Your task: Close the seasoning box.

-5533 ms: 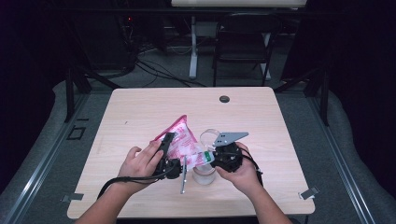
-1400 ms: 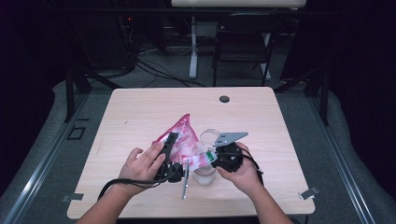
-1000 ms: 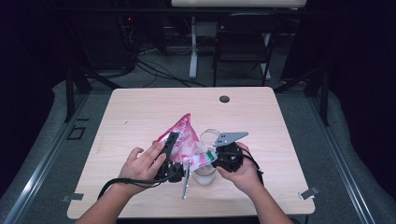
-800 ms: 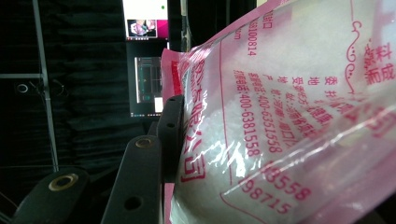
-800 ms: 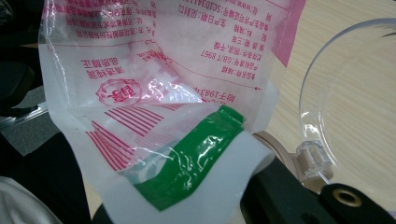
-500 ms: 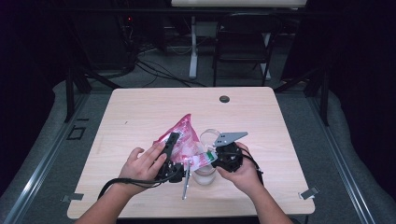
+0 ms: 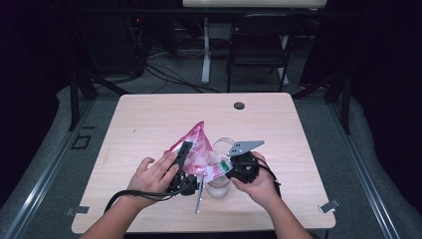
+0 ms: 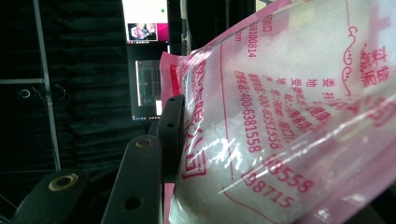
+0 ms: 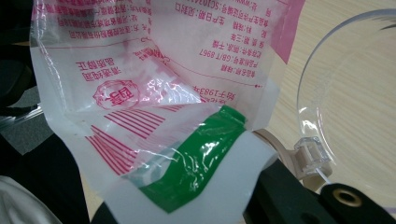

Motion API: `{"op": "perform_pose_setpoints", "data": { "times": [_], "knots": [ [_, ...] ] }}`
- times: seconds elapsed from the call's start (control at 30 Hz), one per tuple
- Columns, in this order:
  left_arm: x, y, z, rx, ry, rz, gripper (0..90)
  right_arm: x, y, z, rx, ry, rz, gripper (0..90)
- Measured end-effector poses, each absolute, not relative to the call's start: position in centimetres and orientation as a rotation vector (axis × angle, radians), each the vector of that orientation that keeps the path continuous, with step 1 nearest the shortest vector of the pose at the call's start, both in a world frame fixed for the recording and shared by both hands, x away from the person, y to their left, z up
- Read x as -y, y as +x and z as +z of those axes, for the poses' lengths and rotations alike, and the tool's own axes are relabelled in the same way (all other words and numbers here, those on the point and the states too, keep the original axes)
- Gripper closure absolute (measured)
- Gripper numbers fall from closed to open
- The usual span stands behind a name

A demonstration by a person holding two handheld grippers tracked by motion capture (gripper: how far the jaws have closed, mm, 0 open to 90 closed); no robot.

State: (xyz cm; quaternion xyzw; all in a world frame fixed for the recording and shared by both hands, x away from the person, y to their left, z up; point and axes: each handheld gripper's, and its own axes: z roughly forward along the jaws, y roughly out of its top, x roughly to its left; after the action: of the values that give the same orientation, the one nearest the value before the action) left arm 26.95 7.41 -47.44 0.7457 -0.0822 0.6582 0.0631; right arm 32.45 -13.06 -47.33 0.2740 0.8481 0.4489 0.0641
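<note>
A pink and clear plastic bag [image 7: 197,144] of white crystals is held tilted above the table between both hands. My left gripper [image 7: 188,153] is shut on the bag's full body; in the left gripper view one black finger [image 8: 170,133] presses its side [image 8: 289,116], and the other finger is hidden behind it. My right gripper [image 7: 225,168] is shut on the bag's flat torn edge with a green strip [image 9: 196,154]. A clear round container [image 7: 219,187] stands under the bag, and its rim [image 9: 310,88] lies just right of the bag's mouth.
A thin metal utensil [image 7: 199,195] lies on the wooden table [image 7: 149,119] between the hands. A small dark round disc [image 7: 239,105] sits near the far edge. A chair and cables stand on the dark floor beyond the table.
</note>
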Motion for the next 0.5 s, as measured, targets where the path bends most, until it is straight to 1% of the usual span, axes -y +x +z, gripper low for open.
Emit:
{"op": "perform_pose_setpoints", "data": {
  "times": [0.5],
  "knots": [
    [-7.38,27.05,-47.14,0.294,2.270,2.004,64.2,12.90,32.45,-47.49,-2.571,0.825,1.337,90.0]
  ]
}}
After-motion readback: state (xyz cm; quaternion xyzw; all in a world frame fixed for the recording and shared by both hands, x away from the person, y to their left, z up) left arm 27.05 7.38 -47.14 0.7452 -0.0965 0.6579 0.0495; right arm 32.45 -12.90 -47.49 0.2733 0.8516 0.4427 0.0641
